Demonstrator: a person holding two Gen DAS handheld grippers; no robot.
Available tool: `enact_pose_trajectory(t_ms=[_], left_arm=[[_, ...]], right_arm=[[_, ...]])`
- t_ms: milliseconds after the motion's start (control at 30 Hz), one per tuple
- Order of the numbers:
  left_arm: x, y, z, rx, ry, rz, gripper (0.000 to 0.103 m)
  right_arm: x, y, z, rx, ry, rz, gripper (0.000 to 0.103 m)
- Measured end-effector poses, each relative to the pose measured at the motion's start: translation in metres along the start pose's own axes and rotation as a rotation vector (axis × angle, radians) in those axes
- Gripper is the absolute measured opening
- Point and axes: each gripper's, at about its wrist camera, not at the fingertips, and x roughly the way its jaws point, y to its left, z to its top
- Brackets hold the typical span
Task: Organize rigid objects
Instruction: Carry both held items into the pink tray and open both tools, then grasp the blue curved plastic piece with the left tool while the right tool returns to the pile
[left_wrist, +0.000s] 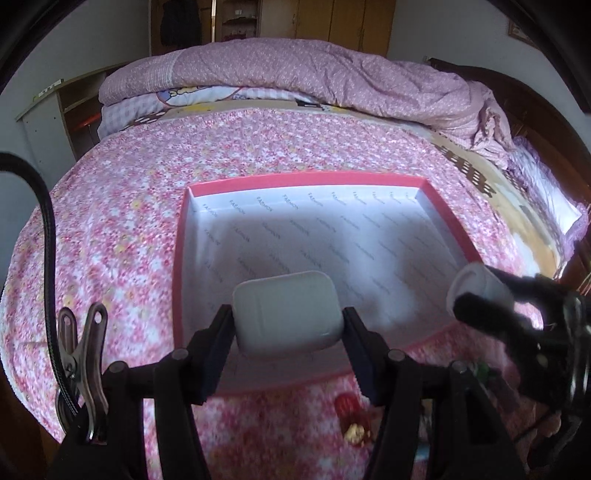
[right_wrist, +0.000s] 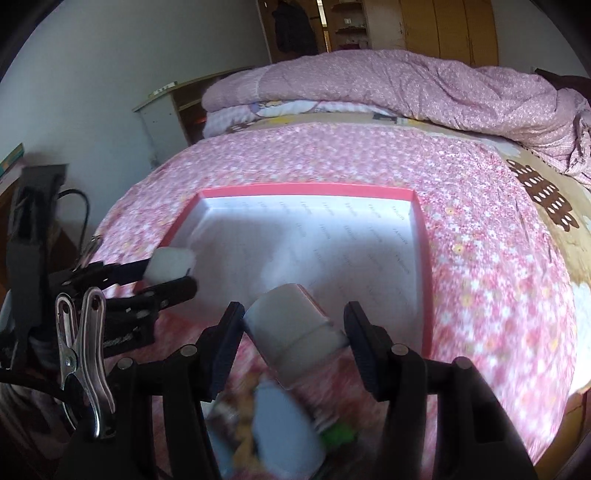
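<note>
A shallow pink-rimmed box (left_wrist: 306, 182) with a white printed floor lies on the flowered bedspread; it also shows in the right wrist view (right_wrist: 306, 189). My left gripper (left_wrist: 288, 317) is shut on a white earbud case (left_wrist: 286, 312), held over the box's near part. In the right wrist view the left gripper (right_wrist: 170, 275) holds the case (right_wrist: 170, 264) at the box's left edge. My right gripper (right_wrist: 293, 325) is shut on a white bottle with a pink label (right_wrist: 291, 325), tilted, above the box's near edge. The right gripper (left_wrist: 476, 295) with the bottle (left_wrist: 476, 286) shows at the box's right corner.
A folded pink quilt (left_wrist: 295, 74) lies across the far side of the bed. Small colourful objects (left_wrist: 351, 417) lie blurred on the bedspread near my grippers, and more of them (right_wrist: 280, 417) lie under the right gripper. A wooden shelf (right_wrist: 173, 110) stands left of the bed.
</note>
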Motion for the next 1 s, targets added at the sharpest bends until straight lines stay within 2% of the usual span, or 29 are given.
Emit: enact_pose_trajectory(t_ms=[200, 367, 533, 733, 833, 1000], left_arm=[[0.016, -0.008, 0.000, -0.007, 0.023, 0.011, 0.061], [0.020, -0.009, -0.005, -0.015, 0.040, 0.028, 0.062], [0.026, -0.004, -0.014, -0.038, 0.058, 0.024, 0.068], [0.017, -0.001, -0.021, -0.056, 0.005, 0.030, 0.069], [0.001, -0.001, -0.026, -0.064, -0.049, 0.042, 0.069], [-0.021, -0.002, -0.039, -0.065, -0.062, 0.027, 0.069]], right_arm=[[0.022, -0.023, 0.003, 0.036, 0.032, -0.001, 0.057], [0.023, -0.028, -0.005, 0.072, 0.014, -0.005, 0.057], [0.029, -0.028, -0.013, 0.088, 0.026, -0.007, 0.057], [0.025, -0.015, -0.017, 0.021, 0.031, -0.050, 0.058], [0.005, -0.007, -0.014, -0.018, -0.048, -0.074, 0.058], [-0.017, 0.003, -0.026, -0.018, -0.069, -0.039, 0.058]])
